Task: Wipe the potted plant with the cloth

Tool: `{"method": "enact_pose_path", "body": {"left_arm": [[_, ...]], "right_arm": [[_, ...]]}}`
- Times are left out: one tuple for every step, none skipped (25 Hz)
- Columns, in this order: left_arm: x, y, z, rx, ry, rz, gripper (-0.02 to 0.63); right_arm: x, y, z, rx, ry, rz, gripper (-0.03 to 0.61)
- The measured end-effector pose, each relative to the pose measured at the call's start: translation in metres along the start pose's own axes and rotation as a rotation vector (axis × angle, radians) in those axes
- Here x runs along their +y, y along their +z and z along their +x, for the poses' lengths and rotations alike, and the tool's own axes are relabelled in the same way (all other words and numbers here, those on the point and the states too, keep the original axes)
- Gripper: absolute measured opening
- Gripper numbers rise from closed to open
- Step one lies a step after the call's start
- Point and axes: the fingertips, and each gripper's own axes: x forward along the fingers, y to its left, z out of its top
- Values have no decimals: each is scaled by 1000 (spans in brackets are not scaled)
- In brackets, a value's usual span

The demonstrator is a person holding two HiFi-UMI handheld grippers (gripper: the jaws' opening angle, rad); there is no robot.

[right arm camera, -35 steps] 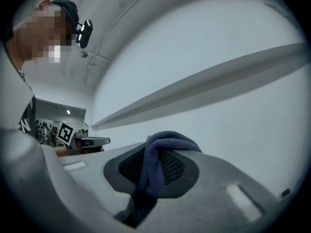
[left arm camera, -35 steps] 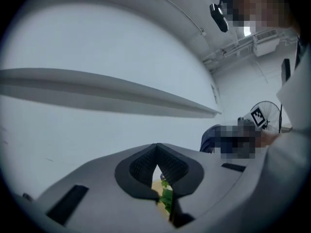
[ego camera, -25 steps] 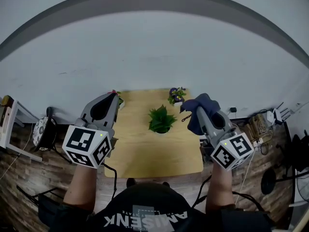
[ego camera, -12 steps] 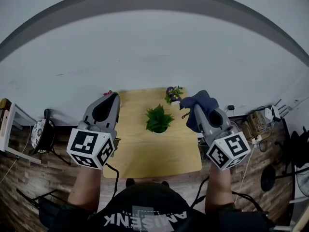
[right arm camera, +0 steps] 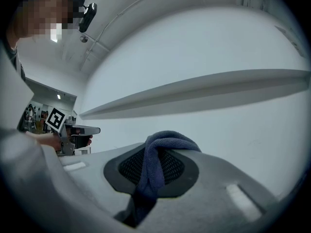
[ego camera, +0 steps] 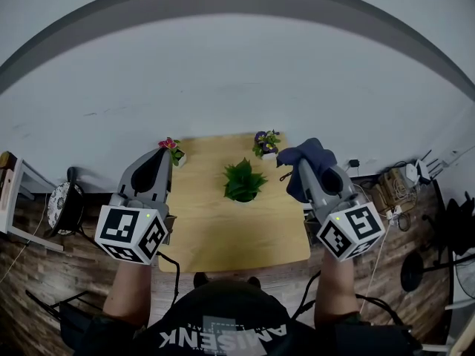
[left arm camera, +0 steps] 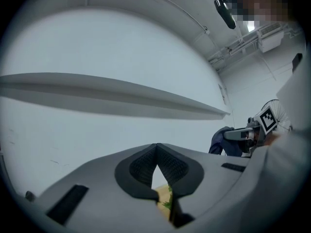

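A small green potted plant (ego camera: 243,182) stands near the middle of the wooden table (ego camera: 223,236). My right gripper (ego camera: 299,162) is held to the right of it, above the table's right edge, shut on a dark blue cloth (ego camera: 304,163). The cloth (right arm camera: 155,166) drapes over the jaw tips and hangs down between them. My left gripper (ego camera: 162,152) is held over the table's left edge, shut and empty, its pads meeting in the left gripper view at the gripper (left arm camera: 157,166). Both point level toward the grey wall.
Two small flower pots stand at the table's far edge: a pink-flowered one (ego camera: 172,148) by the left gripper's tip and a purple-flowered one (ego camera: 264,142) left of the cloth. Chairs, cables and boxes crowd the wooden floor on both sides.
The left gripper has drifted slightly left and nearer, uncovering the pink-flowered pot. The right gripper still holds the cloth in the same place.
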Motion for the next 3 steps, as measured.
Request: {"method": "enact_pose_path", "body": {"left_arm": [[-1, -1, 0, 4, -5, -3, 2], [-1, -2, 0, 8, -10, -6, 2], [-2, -3, 0, 14, -16, -9, 2]], "right_arm": [[-1, 0, -1, 0, -2, 3, 44], [-1, 1, -2, 0, -3, 7, 44], [-2, 2, -3, 0, -5, 12, 44]]}}
